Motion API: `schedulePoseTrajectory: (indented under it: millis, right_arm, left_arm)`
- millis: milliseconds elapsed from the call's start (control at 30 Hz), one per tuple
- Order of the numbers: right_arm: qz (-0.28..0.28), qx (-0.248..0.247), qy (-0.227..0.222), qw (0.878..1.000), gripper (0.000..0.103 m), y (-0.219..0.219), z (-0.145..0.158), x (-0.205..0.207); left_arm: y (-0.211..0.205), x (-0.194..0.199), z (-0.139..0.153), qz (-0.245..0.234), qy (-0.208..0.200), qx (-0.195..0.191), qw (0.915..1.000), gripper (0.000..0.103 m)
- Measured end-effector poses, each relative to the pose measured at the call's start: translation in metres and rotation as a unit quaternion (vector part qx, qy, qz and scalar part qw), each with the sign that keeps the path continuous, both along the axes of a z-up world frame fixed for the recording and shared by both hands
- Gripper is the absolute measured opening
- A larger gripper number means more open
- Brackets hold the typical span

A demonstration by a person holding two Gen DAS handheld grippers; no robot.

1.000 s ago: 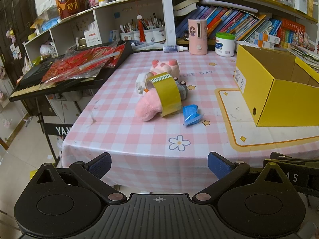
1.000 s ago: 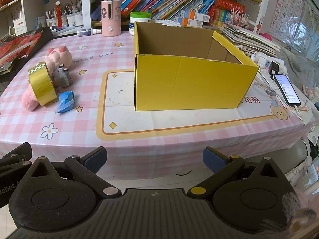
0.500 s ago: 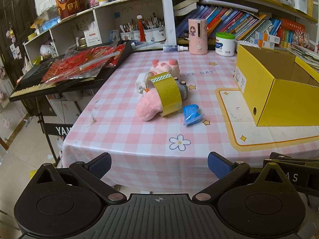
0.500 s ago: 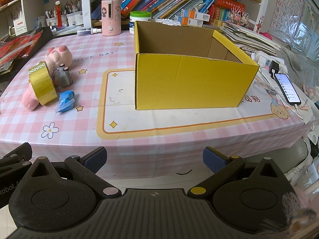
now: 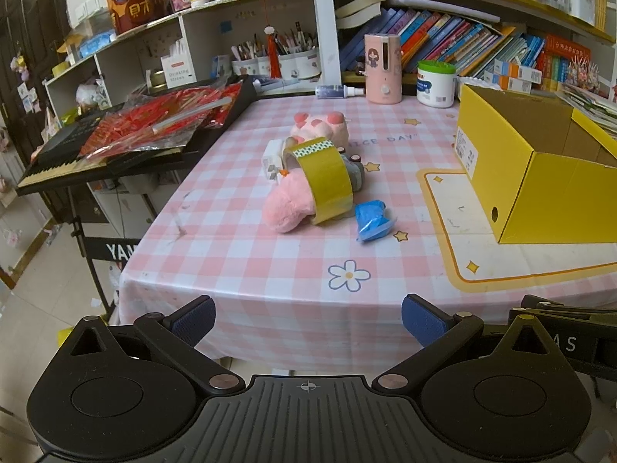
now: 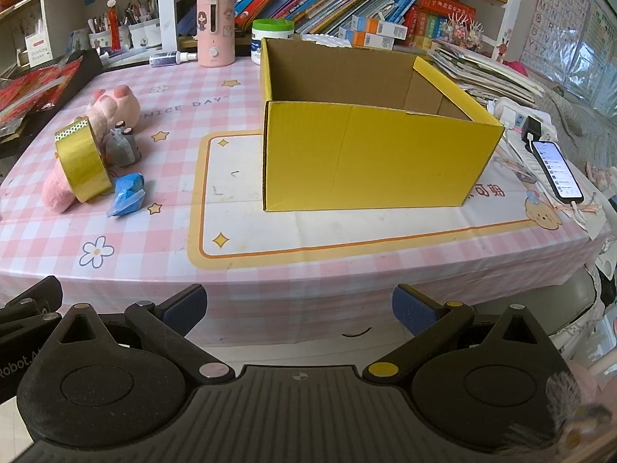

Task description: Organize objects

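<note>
Nothing moves between frames: both grippers, left [image 5: 306, 314] and right [image 6: 297, 306], fingers wide open and empty, remain short of the desk [image 5: 246, 270]; organizing not begun.

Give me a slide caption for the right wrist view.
Open right claw faces an open yellow box on the pink checked table, tape roll and plush toy at left.

1. My left gripper [image 5: 307, 318] is showing matt black plastic with ribbed blue pads [image 5: 420, 318].
2. The tape roll [image 5: 327, 181] is gleaming glossy gold.
3. The plush toy [image 5: 287, 208] is looking fuzzy.
4. The yellow box [image 6: 370, 154] is looking like matt cardboard.
</note>
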State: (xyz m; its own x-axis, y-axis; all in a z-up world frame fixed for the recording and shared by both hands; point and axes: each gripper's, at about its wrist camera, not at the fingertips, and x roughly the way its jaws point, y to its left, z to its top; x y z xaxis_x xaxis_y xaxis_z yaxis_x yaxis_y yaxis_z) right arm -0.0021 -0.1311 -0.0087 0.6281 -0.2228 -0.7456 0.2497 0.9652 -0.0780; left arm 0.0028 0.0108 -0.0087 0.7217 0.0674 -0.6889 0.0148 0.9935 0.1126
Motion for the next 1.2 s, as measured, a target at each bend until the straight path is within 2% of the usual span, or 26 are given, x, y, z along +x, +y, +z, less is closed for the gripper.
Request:
schedulePoseTrajectory:
  millis: [1200]
  right_arm:
    - [-0.001, 0.0, 0.004, 1.0, 0.103, 0.0043, 0.0005, 0.0014]
  left_arm:
    - [0.0037, 0.005, 0.0013, -0.005, 0.003, -0.006, 1.0, 0.103]
